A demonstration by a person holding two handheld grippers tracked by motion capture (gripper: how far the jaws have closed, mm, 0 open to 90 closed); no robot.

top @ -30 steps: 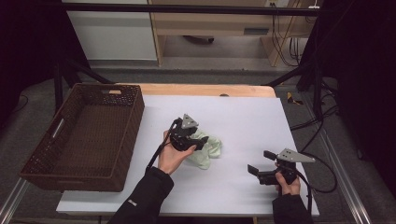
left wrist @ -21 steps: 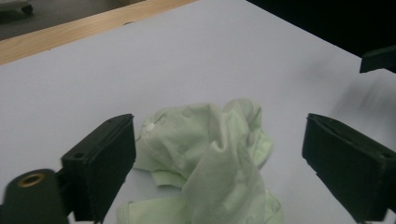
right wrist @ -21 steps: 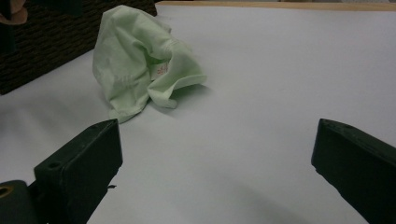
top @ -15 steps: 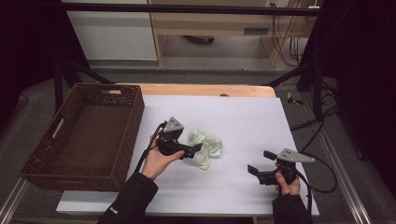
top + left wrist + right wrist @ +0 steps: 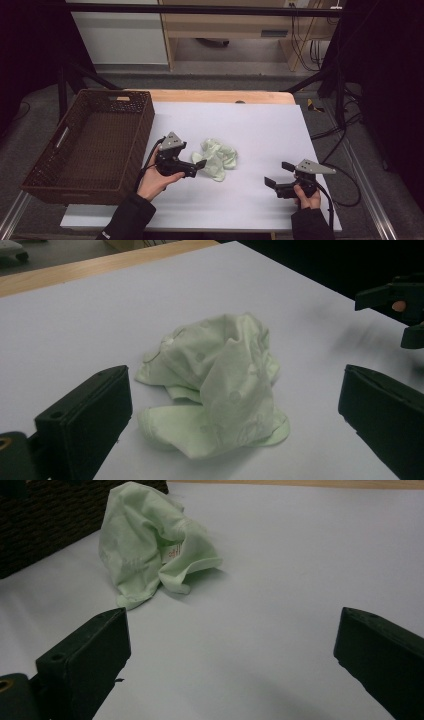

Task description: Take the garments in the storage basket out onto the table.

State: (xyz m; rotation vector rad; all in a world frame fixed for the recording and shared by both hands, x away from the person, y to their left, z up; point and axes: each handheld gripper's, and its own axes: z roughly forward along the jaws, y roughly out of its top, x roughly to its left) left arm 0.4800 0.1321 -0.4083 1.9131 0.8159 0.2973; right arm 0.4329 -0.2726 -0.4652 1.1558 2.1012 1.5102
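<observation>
Left gripper [image 5: 199,167] has drawn back leftward; jaws just opened wide, cloth [image 5: 219,158] released ahead. Right gripper [image 5: 276,176] open, unmoved.

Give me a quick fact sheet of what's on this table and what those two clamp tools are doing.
surface: white table
cloth: crumpled pale green cloth lying loose mid-table
basket: brown wicker basket at the left edge, nothing visible inside
left hand-held gripper: jaws have just been opening, now wide, right beside the cloth without gripping it
right hand-held gripper: jaws open, nothing between them, apart from the cloth
</observation>
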